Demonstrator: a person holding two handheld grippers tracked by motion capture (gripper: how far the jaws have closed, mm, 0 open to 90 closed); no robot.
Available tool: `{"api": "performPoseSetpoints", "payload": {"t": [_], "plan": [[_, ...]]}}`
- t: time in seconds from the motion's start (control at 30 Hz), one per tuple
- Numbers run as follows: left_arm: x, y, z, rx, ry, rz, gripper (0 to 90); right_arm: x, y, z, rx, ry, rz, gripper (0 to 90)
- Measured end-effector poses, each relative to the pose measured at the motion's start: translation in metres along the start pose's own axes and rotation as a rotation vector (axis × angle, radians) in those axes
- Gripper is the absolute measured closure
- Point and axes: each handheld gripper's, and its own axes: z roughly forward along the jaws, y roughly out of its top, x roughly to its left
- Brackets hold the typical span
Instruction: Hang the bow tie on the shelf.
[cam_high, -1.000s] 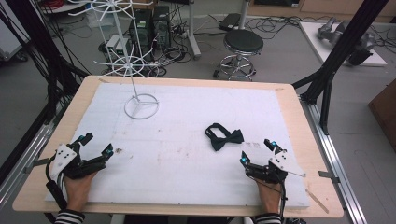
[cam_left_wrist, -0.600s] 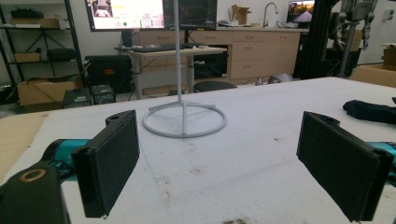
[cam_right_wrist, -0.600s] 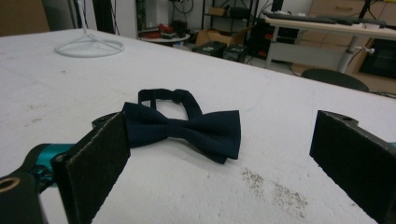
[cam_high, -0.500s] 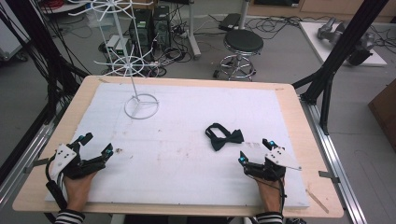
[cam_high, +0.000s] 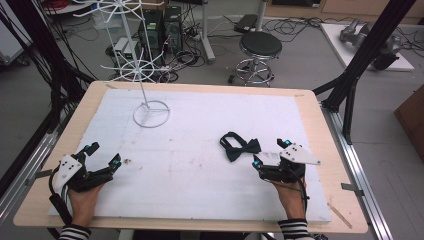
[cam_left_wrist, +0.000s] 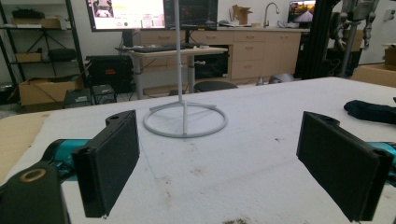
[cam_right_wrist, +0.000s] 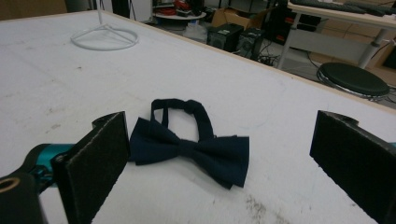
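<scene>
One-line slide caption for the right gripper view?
Open right gripper faces a dark bow tie lying flat on the white table.

Open foam around bow tie (cam_high: 241, 147); wire stand (cam_high: 151, 112) well apart.

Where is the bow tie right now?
In the high view, the bow tie lies flat on the table's right half, just ahead-left of the open right tool, untouched.

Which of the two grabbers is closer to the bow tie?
The right gripper, at the right of the high view: the dark fabric bow tie lies just ahead of its open jaws. The left gripper sits far across the white foam board.
</scene>
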Motion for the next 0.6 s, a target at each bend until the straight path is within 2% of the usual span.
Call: {"api": "performPoseSetpoints", "payload": {"t": [0.3, 0.4, 0.6], "plan": [[0.000, 0.000, 0.000, 0.003, 0.000, 0.003, 13.6, -0.006, 0.022, 0.009, 0.021, 0.045, 0.009, 3.8], [0.000, 0.000, 0.000, 0.004, 0.005, 0.003, 13.6, -0.011, 0.036, 0.018, 0.059, 0.067, -0.003, 3.9], [0.000, 0.000, 0.000, 0.004, 0.006, -0.001, 13.6, -0.017, 0.050, 0.033, 0.125, 0.056, -0.016, 4.8]]}}
